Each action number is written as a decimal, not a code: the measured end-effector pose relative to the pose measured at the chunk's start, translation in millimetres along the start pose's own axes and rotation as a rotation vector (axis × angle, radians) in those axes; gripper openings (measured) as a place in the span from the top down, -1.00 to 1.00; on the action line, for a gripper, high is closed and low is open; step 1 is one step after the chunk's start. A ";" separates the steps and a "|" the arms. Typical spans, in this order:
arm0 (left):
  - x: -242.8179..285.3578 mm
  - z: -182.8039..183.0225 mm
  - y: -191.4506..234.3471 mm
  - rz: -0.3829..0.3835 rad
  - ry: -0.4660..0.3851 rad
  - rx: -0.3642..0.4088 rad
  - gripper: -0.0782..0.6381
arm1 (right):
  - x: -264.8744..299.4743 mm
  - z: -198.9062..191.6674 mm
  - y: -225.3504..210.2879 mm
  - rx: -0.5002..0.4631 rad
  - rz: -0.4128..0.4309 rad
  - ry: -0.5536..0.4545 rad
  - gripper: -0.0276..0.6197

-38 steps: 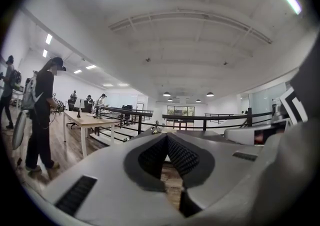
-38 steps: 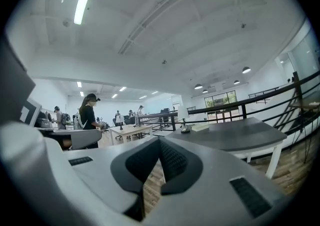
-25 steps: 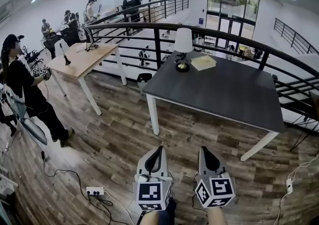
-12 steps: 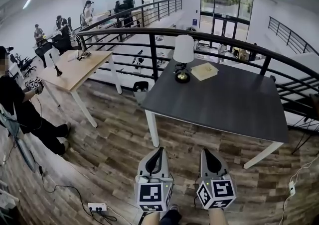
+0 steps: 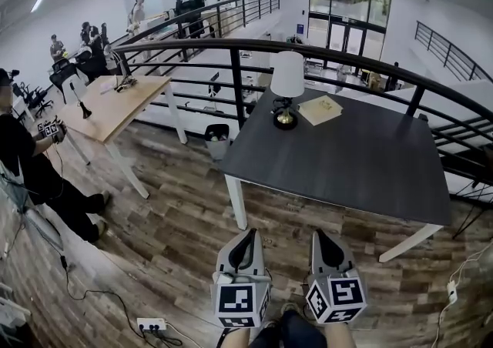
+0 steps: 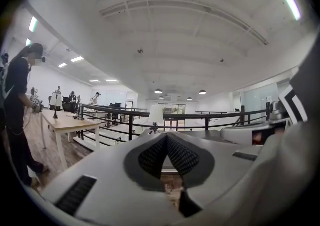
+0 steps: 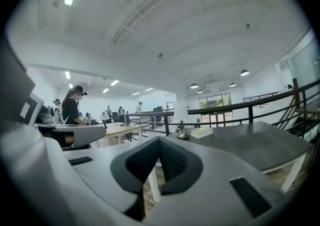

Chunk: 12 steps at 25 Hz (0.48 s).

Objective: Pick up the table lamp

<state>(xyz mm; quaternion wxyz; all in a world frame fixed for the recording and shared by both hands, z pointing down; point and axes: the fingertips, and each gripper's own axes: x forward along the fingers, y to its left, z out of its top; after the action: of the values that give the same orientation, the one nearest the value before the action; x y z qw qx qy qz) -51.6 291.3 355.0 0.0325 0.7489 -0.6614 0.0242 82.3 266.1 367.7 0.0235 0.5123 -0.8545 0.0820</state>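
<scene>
The table lamp [image 5: 287,77], with a white shade and a brass base, stands upright at the far left corner of the dark grey table [image 5: 347,162]. A tan book [image 5: 320,110] lies just right of it. My left gripper [image 5: 248,232] and right gripper [image 5: 318,235] are side by side over the wood floor, short of the table's near edge, both shut and empty. In the left gripper view the lamp [image 6: 155,116] shows small above the left gripper's [image 6: 166,135] closed tips. In the right gripper view the lamp [image 7: 182,132] sits far off, beyond the right gripper [image 7: 159,140].
A black metal railing [image 5: 231,50] curves behind the table. A light wooden table [image 5: 123,100] stands to the left, with a person in black [image 5: 23,154] beside it. A small bin [image 5: 218,136] sits by the grey table's left leg. A power strip [image 5: 152,324] and cables lie on the floor.
Both grippers and the head have moved forward towards the grey table, which now looks a little nearer. The jaws stayed shut.
</scene>
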 end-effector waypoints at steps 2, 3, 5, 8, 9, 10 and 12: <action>9.2 -1.8 2.4 0.000 0.004 -0.001 0.75 | 7.9 -1.3 -3.5 -0.001 -0.002 0.006 0.91; 14.4 -1.9 2.8 -0.001 0.006 -0.003 0.75 | 12.2 -1.1 -6.3 0.000 -0.002 0.008 0.91; 25.5 -1.0 3.8 -0.004 0.009 -0.007 0.75 | 22.2 0.8 -11.7 0.001 -0.003 0.011 0.91; 44.8 -1.6 7.8 0.001 0.013 -0.014 0.75 | 41.0 3.0 -19.1 -0.002 0.004 0.015 0.91; 52.0 -2.4 9.7 0.004 0.014 -0.015 0.75 | 48.4 2.7 -21.5 -0.003 0.006 0.017 0.91; 59.3 -3.3 12.2 0.007 0.016 -0.017 0.75 | 56.2 2.2 -23.7 -0.002 0.009 0.020 0.91; 73.9 -4.6 17.5 0.012 0.021 -0.022 0.75 | 71.8 2.5 -28.3 -0.001 0.012 0.025 0.91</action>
<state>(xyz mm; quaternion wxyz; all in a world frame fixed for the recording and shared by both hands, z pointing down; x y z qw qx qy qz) -59.8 216.4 365.7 0.0475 0.7442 -0.6657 0.0252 73.2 190.0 377.4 0.0339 0.5061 -0.8573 0.0882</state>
